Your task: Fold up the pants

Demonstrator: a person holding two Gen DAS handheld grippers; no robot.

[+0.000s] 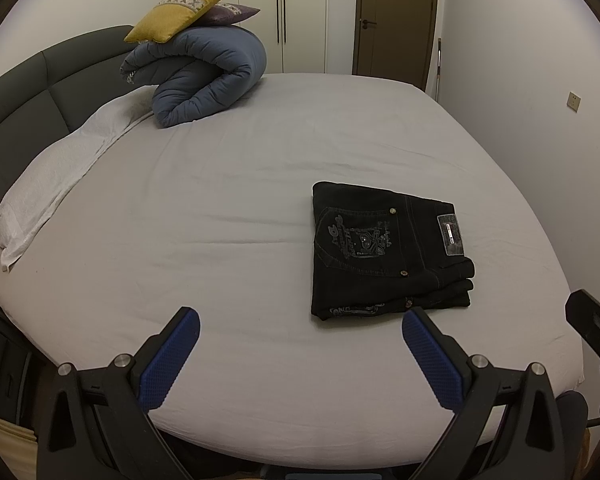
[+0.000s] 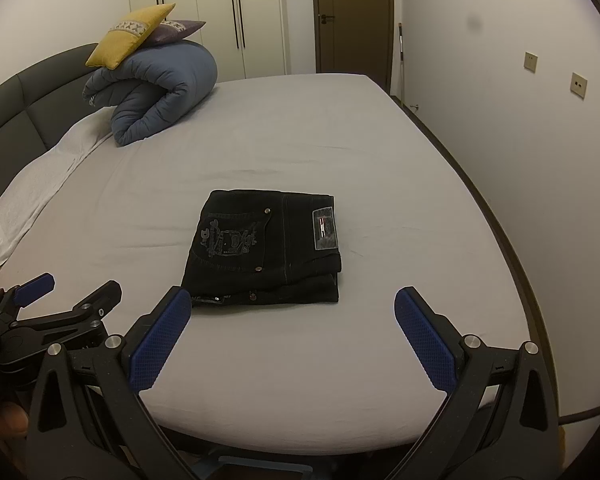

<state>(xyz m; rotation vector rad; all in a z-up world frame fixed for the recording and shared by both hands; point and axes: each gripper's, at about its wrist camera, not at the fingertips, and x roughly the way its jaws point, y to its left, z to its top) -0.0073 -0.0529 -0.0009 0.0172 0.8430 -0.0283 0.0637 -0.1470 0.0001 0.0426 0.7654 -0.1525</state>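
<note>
Black jeans (image 1: 388, 252) lie folded into a compact rectangle on the grey bed sheet (image 1: 220, 220), back pocket and waist patch facing up. They also show in the right wrist view (image 2: 264, 248). My left gripper (image 1: 300, 324) is open and empty, held above the near edge of the bed, left of and in front of the jeans. My right gripper (image 2: 292, 304) is open and empty, just in front of the jeans. The left gripper shows at the left edge of the right wrist view (image 2: 68, 294).
A rolled blue duvet (image 1: 204, 76) with a yellow cushion (image 1: 180, 12) on top sits at the bed's far left. A white towel (image 1: 56, 168) lies along the dark headboard (image 1: 28, 92). A wall (image 2: 520, 140) runs close along the right side of the bed.
</note>
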